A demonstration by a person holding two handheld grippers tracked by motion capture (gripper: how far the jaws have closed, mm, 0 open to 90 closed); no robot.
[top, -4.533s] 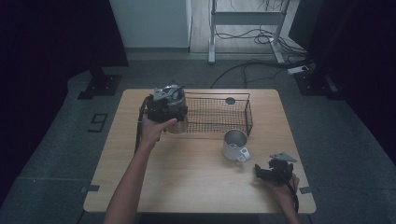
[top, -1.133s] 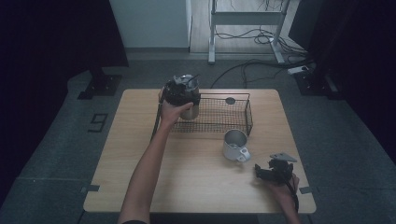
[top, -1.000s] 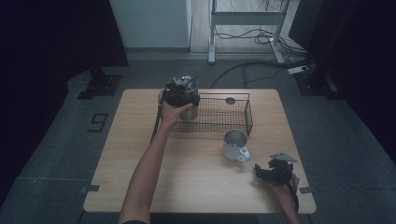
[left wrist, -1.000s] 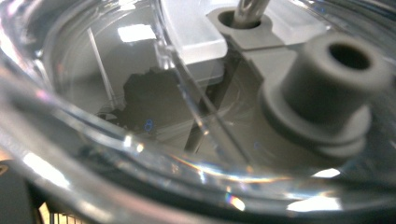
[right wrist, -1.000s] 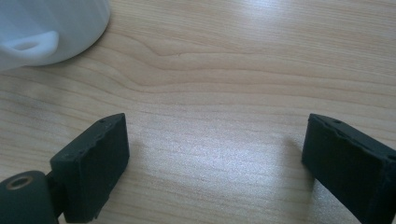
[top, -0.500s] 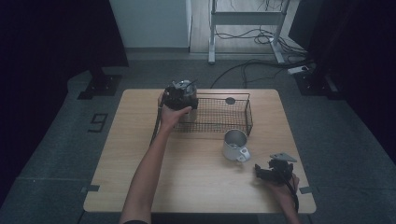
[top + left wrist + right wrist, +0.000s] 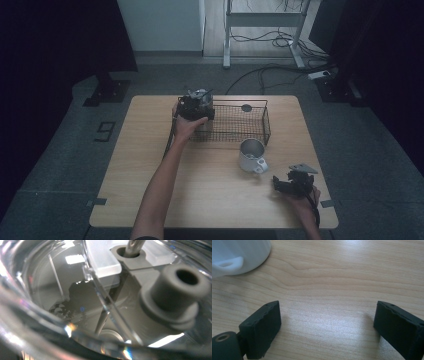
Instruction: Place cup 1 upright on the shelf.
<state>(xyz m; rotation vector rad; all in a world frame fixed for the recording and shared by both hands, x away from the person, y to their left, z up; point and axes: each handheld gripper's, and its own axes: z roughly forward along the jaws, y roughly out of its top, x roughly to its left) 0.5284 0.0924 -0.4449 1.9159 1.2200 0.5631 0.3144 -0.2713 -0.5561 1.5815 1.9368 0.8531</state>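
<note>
Your left tool (image 7: 196, 106) sits at the near-left corner of the wire basket (image 7: 260, 131), and it carries a clear glass container (image 7: 50, 315). In the left gripper view the rim of that glass runs right across the foreground, with a frosted plastic lid piece (image 7: 105, 262) and a grey rubber stopper (image 7: 172, 290) seen through the wall, so the glass is pressed close against the tool. You hold it; the jaws themselves are hidden behind the glass, so how wide they stand cannot be read directly.

The relation that matters is this: the glass hangs over the basket's left end, above or just at its rim, and the open part of the basket stretches away to the right along its long axis. Whether the glass has cleared the near wall cannot be told from above. The likely next move is to lower it inside, just right of that corner.

Inside the basket, one small dark round thing (image 7: 246, 107) lies by the far wall; the rest looks bare wire.

A white mug (image 7: 251, 155) stands on the bench (image 7: 150, 165) just in front of the basket's right end. Your right tool (image 7: 289, 185) rests nearer you than the basket, beyond the mug, jaws apart and gripping nothing, over bare wood. It is the nearer one to the mug.
</note>
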